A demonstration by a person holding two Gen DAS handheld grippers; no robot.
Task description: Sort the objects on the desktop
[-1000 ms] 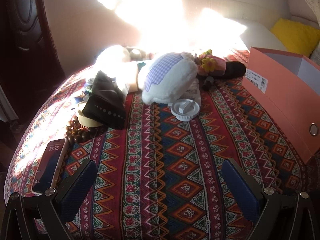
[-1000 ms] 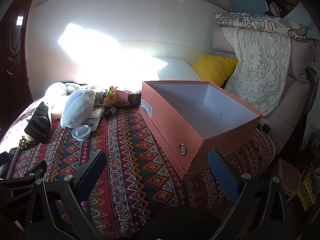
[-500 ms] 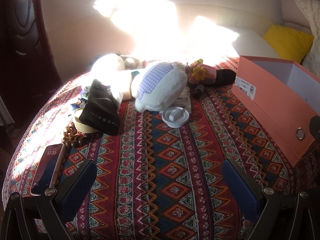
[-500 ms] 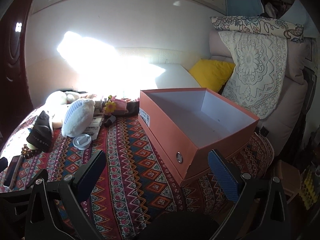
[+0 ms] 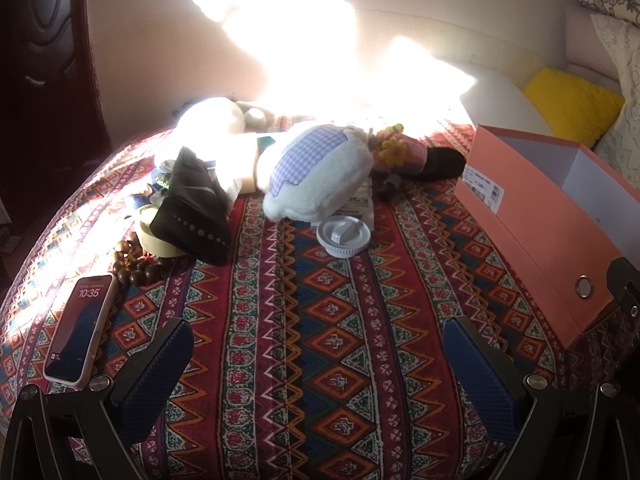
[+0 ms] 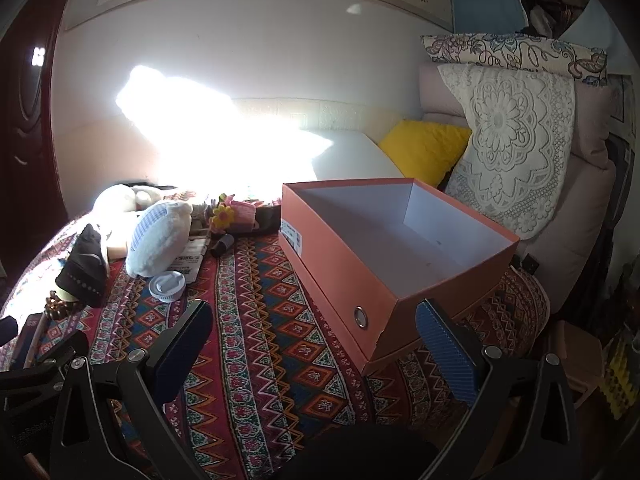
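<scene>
Blue ribbed pads line the fingers of both grippers, and both pairs stand wide apart with nothing between them. The left gripper hovers low over the patterned cloth; the right gripper hovers beside it, in front of the orange box.

From the left fingers the things to sort lie ahead and to the left. Nearest is the phone, flat on the cloth just beside the left finger, its long axis pointing away from the camera. Behind it are brown beads, a black pouch lying over a tape roll, then the grey round lid straight ahead, touching the white plush toy.

The box is empty and open, on the right side of the table, its long axis running away and to the right. It is close to the right gripper, while the pile is nearer to the left one. So I judge the left gripper should pick first, maybe the lid or the phone, and carry it rightward to the box
</scene>
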